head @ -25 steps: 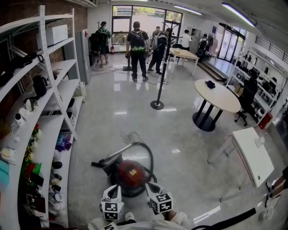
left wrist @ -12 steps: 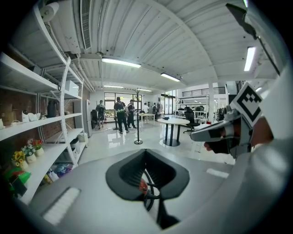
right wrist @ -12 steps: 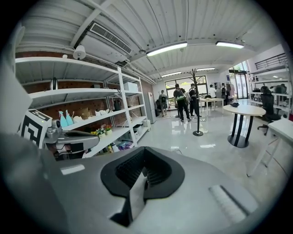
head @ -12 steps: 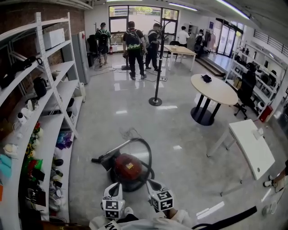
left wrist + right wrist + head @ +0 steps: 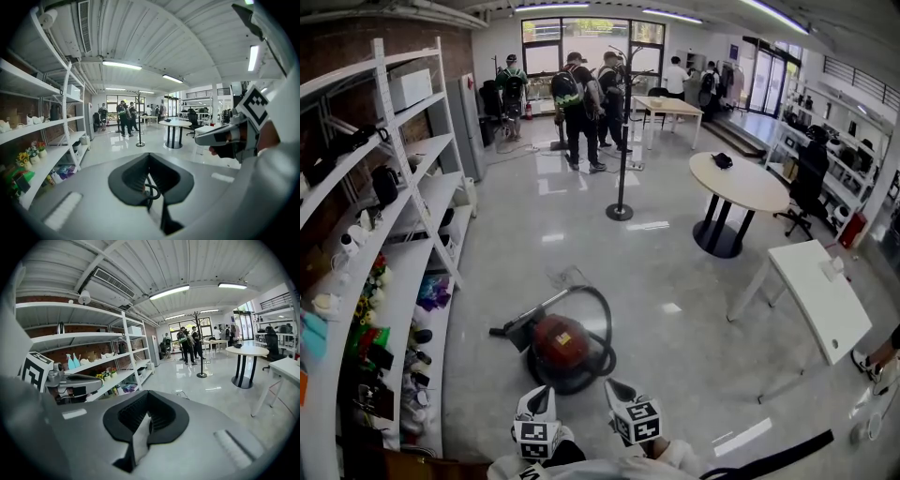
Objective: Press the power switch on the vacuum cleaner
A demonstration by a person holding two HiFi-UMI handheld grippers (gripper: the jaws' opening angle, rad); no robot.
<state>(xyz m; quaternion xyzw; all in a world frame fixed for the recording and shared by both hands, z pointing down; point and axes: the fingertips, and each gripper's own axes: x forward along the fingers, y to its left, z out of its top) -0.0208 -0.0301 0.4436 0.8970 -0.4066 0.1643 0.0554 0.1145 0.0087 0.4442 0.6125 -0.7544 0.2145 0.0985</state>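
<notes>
The floor is viewed from head height, forward and steeply down, with the vacuum cleaner [image 5: 567, 345] close below and the left gripper [image 5: 538, 394] and right gripper [image 5: 616, 388] at the bottom edge. From each gripper the room is viewed nearly level along its own jaws. The shelving [image 5: 398, 272], round desk [image 5: 750, 187] and coat stand [image 5: 622, 159] are shared by all three views

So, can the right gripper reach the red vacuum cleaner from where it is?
Probably yes, after a move forward and down: the right gripper is apart from the red vacuum cleaner, and only bare floor shows between them. Its jaws are together.
</notes>
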